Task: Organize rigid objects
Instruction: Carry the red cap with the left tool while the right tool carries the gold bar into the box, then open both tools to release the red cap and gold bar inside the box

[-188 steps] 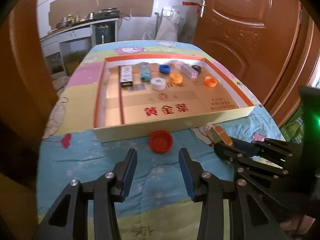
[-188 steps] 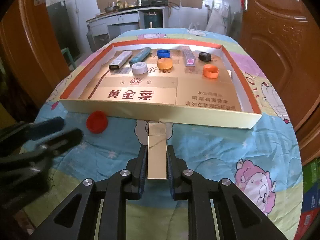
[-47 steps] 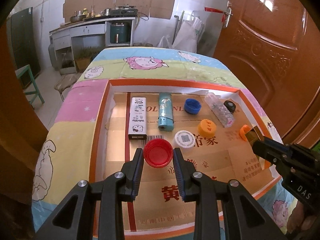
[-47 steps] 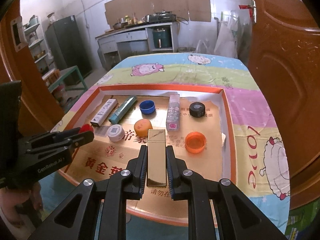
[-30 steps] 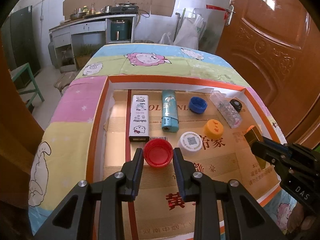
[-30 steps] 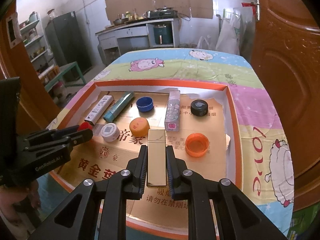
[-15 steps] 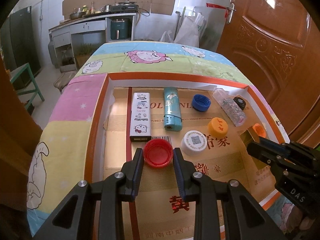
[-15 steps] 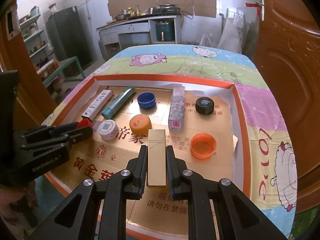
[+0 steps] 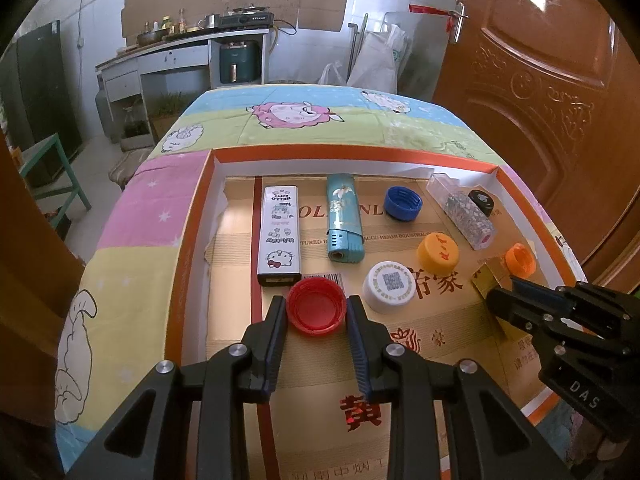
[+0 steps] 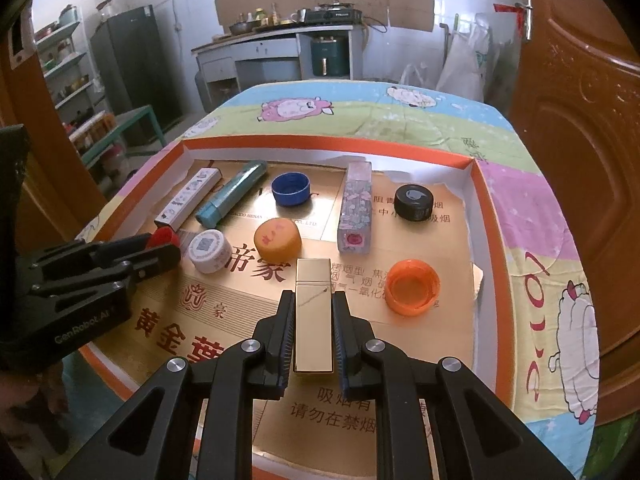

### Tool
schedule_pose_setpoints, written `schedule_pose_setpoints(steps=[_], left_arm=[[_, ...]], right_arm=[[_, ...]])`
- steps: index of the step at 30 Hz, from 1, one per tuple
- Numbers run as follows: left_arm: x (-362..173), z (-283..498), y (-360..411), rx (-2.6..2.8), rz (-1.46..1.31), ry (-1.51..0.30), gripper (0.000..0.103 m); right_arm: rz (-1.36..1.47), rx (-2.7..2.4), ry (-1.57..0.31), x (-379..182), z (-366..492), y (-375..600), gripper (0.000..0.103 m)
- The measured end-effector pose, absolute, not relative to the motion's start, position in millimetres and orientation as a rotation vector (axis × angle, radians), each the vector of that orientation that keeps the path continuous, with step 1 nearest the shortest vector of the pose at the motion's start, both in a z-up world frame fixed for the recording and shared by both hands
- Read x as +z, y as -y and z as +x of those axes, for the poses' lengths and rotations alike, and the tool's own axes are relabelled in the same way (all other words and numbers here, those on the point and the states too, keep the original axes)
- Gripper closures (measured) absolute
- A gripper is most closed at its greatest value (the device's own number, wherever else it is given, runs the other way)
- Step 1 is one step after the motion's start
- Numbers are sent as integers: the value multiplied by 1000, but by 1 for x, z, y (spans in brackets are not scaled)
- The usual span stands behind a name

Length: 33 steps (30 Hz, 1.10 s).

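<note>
Both grippers have dropped lower over the box since a moment ago, so everything inside looks bigger and closer. The left gripper is still pinching the red cap, now sitting just in front of the white lighter and beside the white cap. The right gripper still squeezes the gold lighter, its tip between the yellow cap and orange cap.
</note>
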<state>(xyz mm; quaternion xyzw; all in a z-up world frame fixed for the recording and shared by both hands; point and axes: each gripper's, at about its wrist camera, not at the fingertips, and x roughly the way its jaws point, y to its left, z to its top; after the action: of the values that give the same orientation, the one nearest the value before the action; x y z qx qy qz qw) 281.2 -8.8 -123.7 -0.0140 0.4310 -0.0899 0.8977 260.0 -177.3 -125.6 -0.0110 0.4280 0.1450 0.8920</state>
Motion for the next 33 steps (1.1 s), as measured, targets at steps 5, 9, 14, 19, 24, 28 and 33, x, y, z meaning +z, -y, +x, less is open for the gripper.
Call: schedule_pose_setpoints(steps=[5,9,14,19,24,28,33], left_arm=[[-124,281,10,-188,-18,-890,72],[-123,282,11,-187,-17,-890,72],[-123,282,11,-191,-25,-886,72],[-120,280,10,-192,-32,-883,72],[-118,277,8,-189,-38,-872,72],[-115,274,7,-187,-42,-866,72],[-113,270,7,-187,-45,-860,72]], right_arm=[[-27,297,-892,-128,261,176,84],[-24,299,-892,-128,261,176,80],[-28,295,-887,-128,261,176,73],[-29,288,-881,-127,259,177,72],[-19,284,-871,-123,257,180,72],[-10,274,-862,-121,254,183,72],[4,245,-846,-115,248,187,72]])
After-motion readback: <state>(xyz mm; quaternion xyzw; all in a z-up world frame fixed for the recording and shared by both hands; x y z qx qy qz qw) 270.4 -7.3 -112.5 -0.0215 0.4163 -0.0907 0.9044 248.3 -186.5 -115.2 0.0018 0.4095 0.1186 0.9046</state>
